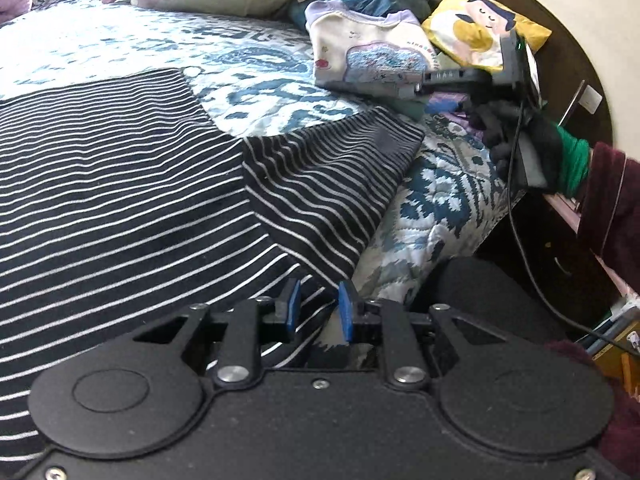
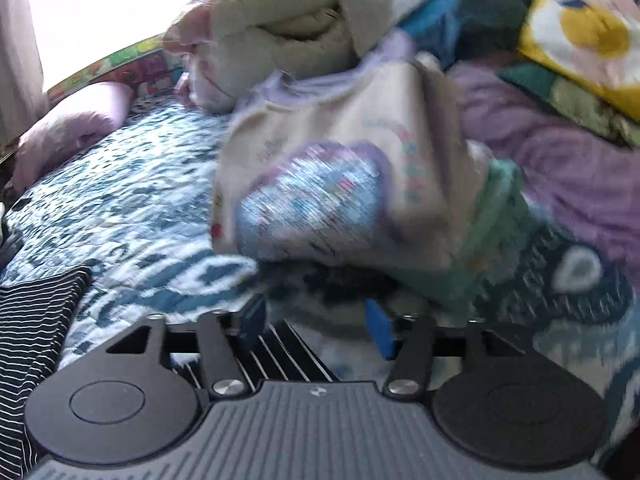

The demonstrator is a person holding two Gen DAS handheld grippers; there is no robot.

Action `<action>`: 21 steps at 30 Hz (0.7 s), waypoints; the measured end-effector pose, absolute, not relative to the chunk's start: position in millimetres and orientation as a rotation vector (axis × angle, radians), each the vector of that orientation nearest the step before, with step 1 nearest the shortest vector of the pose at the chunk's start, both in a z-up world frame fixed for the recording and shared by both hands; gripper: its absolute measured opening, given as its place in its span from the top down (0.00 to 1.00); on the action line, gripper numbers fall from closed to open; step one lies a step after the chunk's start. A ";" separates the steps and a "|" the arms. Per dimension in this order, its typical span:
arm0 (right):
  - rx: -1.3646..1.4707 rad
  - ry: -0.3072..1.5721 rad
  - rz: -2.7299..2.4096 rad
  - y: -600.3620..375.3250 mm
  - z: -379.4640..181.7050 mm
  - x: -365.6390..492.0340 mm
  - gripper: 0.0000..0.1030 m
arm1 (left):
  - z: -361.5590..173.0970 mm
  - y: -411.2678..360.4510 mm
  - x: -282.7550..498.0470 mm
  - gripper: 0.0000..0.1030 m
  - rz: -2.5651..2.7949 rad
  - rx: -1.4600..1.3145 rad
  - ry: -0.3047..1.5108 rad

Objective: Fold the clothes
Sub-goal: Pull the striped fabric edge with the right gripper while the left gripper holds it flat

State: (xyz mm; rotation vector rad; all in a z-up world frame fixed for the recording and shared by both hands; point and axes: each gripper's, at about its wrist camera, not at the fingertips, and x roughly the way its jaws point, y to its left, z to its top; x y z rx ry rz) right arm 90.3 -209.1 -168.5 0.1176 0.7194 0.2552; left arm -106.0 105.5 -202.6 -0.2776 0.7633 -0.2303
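Right gripper, blurred cream garment ahead

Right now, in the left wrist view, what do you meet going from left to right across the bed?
Black top with thin white stripes → blue and white patterned quilt → folded cream shirt with lilac trim → yellow cushion printed with a cartoon girl.
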 end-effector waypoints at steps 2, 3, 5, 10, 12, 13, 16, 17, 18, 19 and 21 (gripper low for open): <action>0.175 0.768 0.229 -217.6 -178.6 85.2 0.36 | -202.9 104.5 -106.5 0.83 -0.237 -0.275 0.763; 0.210 0.793 0.220 -222.6 -183.8 82.4 0.36 | -203.3 104.0 -106.8 0.83 -0.239 -0.273 0.764; 0.298 0.842 0.187 -234.7 -198.7 74.1 0.36 | -204.9 103.3 -107.0 0.83 -0.236 -0.271 0.767; 0.479 0.834 0.153 -244.8 -219.0 57.5 0.48 | -213.4 109.7 -106.0 0.81 -0.211 -0.308 0.792; 0.527 0.843 0.196 -240.6 -222.5 58.5 0.79 | -215.1 111.8 -106.7 0.81 -0.210 -0.326 0.797; 0.554 0.853 0.229 -238.6 -224.0 59.7 0.95 | -215.5 112.8 -106.9 0.81 -0.212 -0.332 0.802; 0.461 0.831 0.155 -233.4 -210.7 61.1 0.95 | -214.9 115.7 -109.0 0.81 -0.227 -0.343 0.815; 0.473 0.839 0.143 -235.6 -209.3 64.2 0.94 | -213.1 117.2 -110.6 0.80 -0.231 -0.340 0.812; 0.464 0.863 0.130 -234.5 -209.0 67.8 0.91 | -210.0 119.3 -112.5 0.79 -0.235 -0.332 0.805; 0.453 0.885 0.116 -233.2 -208.4 71.0 0.81 | -206.9 121.3 -114.5 0.79 -0.239 -0.324 0.798; 0.391 0.862 0.092 -228.4 -198.0 67.7 0.72 | -198.8 130.7 -119.6 0.78 -0.222 -0.317 0.768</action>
